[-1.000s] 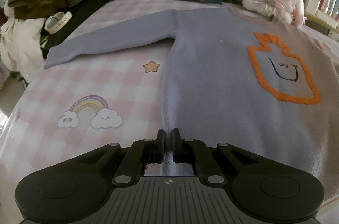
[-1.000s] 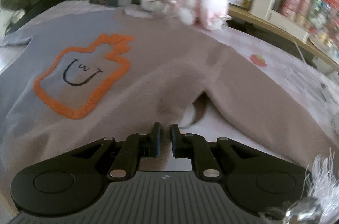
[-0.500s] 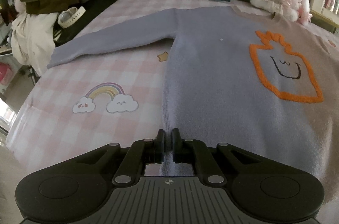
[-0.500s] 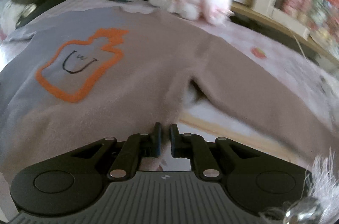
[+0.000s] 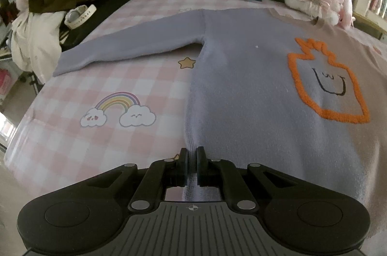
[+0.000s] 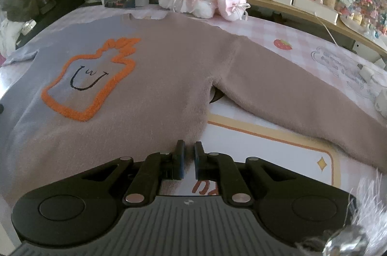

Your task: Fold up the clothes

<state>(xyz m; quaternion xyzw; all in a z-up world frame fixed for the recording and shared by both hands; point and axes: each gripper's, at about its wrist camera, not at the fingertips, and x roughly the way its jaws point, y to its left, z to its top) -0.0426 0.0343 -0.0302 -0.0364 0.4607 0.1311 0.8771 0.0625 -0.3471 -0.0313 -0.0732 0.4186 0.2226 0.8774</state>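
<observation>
left tool pinching sweater hem (side seam), right tool narrowly parted, holding nothing

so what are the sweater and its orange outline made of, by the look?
Sweater: looks like soft fleecy knit, matte; fuzzy nap along its edges, ribbed hem by the left gripper. Orange outline: raised looped or chenille-type yarn, tufted texture standing above the fabric. Exact fibre cannot be told.
</observation>
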